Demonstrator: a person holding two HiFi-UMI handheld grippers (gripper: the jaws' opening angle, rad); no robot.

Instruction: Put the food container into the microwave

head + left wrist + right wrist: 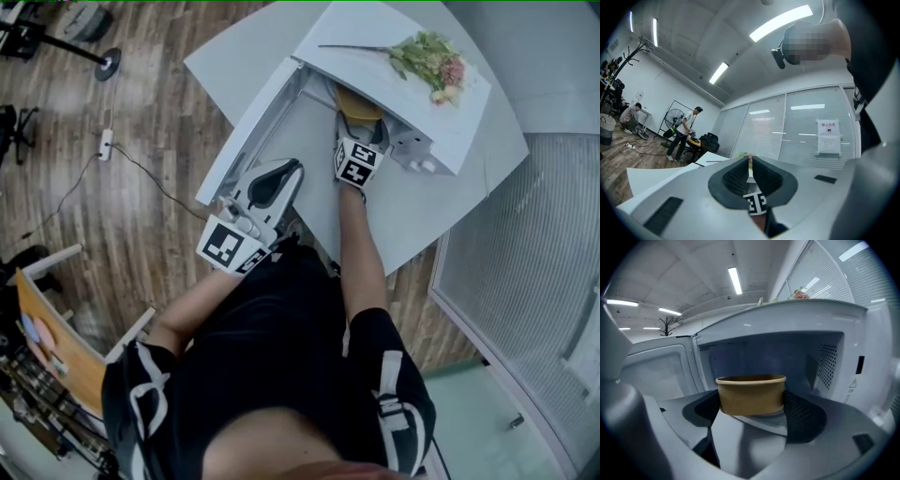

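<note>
Nearest, short of the microwave (375, 80) and beside its swung-open door (248, 136), the left gripper (749, 165) hangs back, fingers drawn together on nothing, likely to keep clear. Ahead, the right gripper (751, 403) has its fingers clamped on the sides of the brown container (751, 391), holding it level just inside the microwave's mouth, seemingly ready to set it down. Flowers (429, 58) lie on top of the microwave.

The food container (750, 393) sits between the right tongs (751, 402) in the microwave's (366, 75) mouth, flowers (427, 58) on top
</note>
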